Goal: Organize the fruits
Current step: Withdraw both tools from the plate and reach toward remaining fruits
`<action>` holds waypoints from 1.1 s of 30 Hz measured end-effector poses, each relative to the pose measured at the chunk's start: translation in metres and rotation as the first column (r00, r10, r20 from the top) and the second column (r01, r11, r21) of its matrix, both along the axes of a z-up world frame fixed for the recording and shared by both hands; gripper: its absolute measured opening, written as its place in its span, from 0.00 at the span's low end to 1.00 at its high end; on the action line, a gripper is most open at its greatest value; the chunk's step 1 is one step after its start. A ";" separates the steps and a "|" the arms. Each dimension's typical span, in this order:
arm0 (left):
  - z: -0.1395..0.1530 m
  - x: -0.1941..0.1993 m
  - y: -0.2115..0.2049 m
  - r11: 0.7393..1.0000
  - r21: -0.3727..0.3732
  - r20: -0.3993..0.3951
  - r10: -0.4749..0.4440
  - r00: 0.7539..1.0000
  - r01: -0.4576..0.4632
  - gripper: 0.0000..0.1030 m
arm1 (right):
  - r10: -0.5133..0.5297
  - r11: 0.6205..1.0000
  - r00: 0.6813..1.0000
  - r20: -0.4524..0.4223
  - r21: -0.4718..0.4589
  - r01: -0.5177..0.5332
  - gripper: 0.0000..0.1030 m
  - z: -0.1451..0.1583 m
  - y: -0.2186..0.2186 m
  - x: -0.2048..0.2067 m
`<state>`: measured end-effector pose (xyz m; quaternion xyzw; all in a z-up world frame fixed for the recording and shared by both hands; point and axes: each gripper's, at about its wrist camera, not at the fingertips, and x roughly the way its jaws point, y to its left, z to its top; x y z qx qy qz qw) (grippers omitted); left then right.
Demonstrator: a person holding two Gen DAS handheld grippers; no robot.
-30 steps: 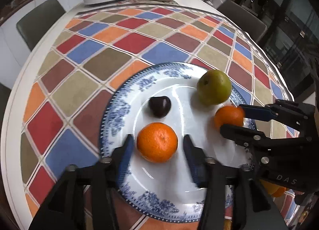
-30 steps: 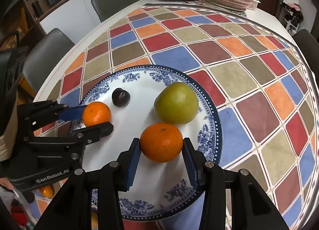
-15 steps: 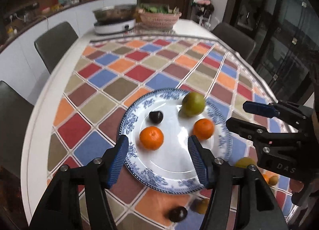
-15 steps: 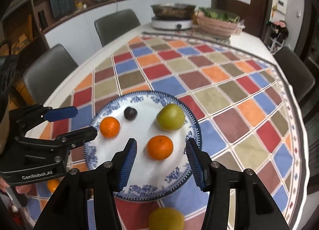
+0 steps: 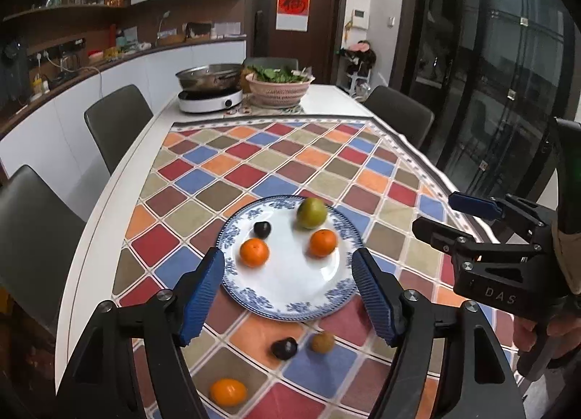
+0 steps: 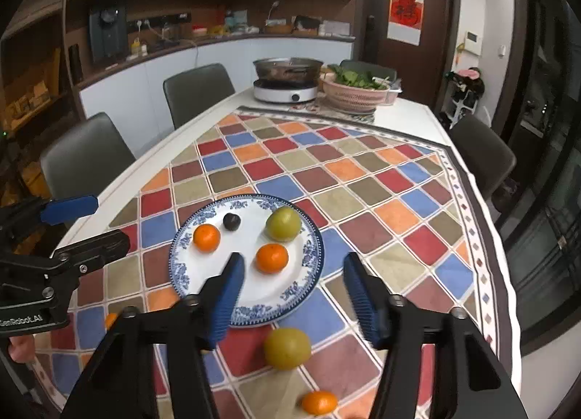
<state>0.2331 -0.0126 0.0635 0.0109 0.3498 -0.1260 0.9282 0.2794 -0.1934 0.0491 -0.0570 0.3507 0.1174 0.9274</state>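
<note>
A blue-and-white plate [image 5: 290, 284] [image 6: 270, 291] lies on the checkered cloth. It holds two oranges [image 5: 254, 252] [image 5: 322, 242], a green fruit [image 5: 311, 213] and a dark plum [image 5: 261, 229]. My left gripper [image 5: 287, 253] hangs above the plate's near edge, jaws opening, nothing between them. My right gripper [image 6: 294, 261] hovers likewise, jaws opening and empty; its orange [image 6: 272, 258] rests free on the plate. Loose on the cloth nearer me lie a dark plum [image 5: 284, 348], a small yellowish fruit [image 5: 322, 342], an orange [image 5: 228, 391], a green fruit [image 6: 287, 348] and another orange [image 6: 319, 402].
An induction cooker with a steel pan [image 5: 210, 99] and a pink basket of greens [image 5: 279, 90] stand at the table's far end. Grey chairs [image 5: 116, 121] line both sides. The white table edge [image 5: 105, 201] runs along the left.
Both grippers have let go of the oranges on the plate, drawn back and up, and widened their jaws. The loose fruits on the near cloth have come into view.
</note>
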 end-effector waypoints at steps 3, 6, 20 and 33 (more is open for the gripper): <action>0.006 -0.018 -0.006 1.000 -0.026 0.016 -0.008 1.000 0.008 0.73 | -0.033 0.999 0.998 0.046 -0.011 0.033 0.68 0.008 -0.007 -0.020; 0.009 -0.034 -0.015 0.999 -0.039 0.032 -0.024 0.999 0.026 0.73 | -0.048 0.999 0.997 0.066 -0.002 0.049 0.68 0.014 -0.017 -0.036; -0.003 -0.075 -0.043 1.000 -0.004 0.077 -0.030 0.997 0.030 0.73 | -0.161 0.987 0.984 0.080 0.029 0.159 0.68 0.009 -0.059 -0.095; -0.055 -0.096 -0.030 0.997 0.080 0.080 -0.010 0.997 0.003 0.73 | -0.201 0.978 0.968 0.149 -0.023 0.207 0.68 -0.031 -0.051 -0.134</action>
